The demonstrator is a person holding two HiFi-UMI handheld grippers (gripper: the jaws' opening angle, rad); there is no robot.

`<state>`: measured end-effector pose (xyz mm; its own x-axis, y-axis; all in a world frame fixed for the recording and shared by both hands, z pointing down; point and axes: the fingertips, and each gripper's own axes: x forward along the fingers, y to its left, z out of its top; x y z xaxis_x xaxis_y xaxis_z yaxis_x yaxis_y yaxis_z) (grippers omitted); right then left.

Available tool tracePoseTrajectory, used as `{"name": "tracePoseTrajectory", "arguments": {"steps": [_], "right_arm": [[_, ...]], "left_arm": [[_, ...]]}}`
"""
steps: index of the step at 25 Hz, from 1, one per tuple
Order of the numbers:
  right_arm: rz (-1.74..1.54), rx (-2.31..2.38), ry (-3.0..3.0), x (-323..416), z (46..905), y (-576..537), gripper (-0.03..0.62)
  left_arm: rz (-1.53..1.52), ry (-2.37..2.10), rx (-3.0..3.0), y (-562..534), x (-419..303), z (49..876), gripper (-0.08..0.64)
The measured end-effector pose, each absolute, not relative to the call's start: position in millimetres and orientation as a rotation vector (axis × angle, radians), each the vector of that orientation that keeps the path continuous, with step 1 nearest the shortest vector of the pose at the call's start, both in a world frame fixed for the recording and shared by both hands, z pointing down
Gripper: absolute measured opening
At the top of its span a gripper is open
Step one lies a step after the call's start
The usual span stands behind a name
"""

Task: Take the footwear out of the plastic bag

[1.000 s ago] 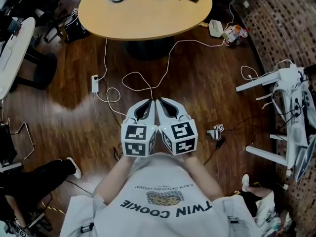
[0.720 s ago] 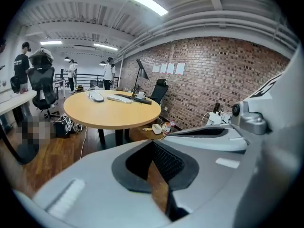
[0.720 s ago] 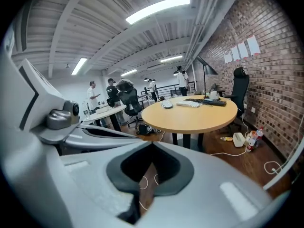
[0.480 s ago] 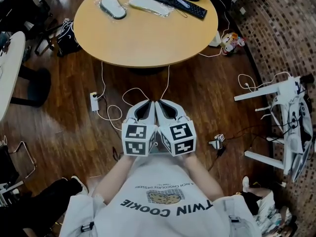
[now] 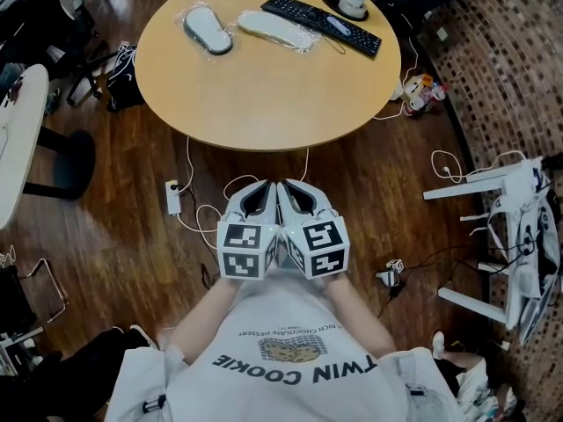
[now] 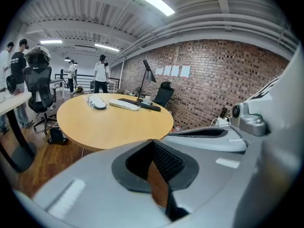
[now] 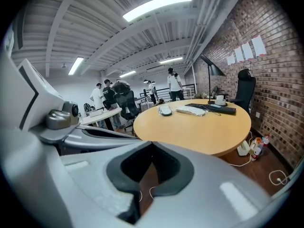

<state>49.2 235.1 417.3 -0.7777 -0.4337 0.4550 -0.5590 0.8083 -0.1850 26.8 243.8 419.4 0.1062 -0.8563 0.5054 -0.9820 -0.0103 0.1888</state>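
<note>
Dark wood floor [image 5: 106, 218] is filling most of head view, w/ white cables [image 5: 188, 152] lying across it. Round tan table [image 5: 264, 95] is standing ahead of the person, well apart from both grippers. Left gripper [image 5: 262, 188] & right gripper [image 5: 290, 188] are hovering just beside each other over the floor, close to the person's chest. Each one's jaws are meeting tip to tip, w/ nothing btwn them. Black keyboard [image 5: 332, 25] is lying at table's far edge. Grey footwear [image 5: 208, 30] & pale footwear [image 5: 277, 29] are lying on table's far side, each inside a clear plastic bag [image 5: 186, 14], the pale one just beside the keyboard. White cup [image 5: 354, 1] is sitting behind the keyboard.
</note>
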Motion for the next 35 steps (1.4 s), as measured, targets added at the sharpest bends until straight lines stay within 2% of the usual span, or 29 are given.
{"name": "tracePoseTrajectory", "arguments": {"steps": [17, 28, 35], "right_arm": [[0.484, 0.652, -2.642, 16.4, 410.6, 47.4, 0.002], [0.517, 0.637, -2.686, 4.8, 408.1, -10.5, 0.002], [0.533, 0.688, -2.671, -18.1, 406.5, -48.8, 0.002]], "left_arm": [[0.368, -1.826, 1.866, 56.5, -5.6, 409.4, 0.006], [0.480, -1.878, 1.866, 1.4, -33.7, 397.0, 0.006], [0.581, -1.875, 1.889, -38.0, -80.9, 389.0, 0.006]]}}
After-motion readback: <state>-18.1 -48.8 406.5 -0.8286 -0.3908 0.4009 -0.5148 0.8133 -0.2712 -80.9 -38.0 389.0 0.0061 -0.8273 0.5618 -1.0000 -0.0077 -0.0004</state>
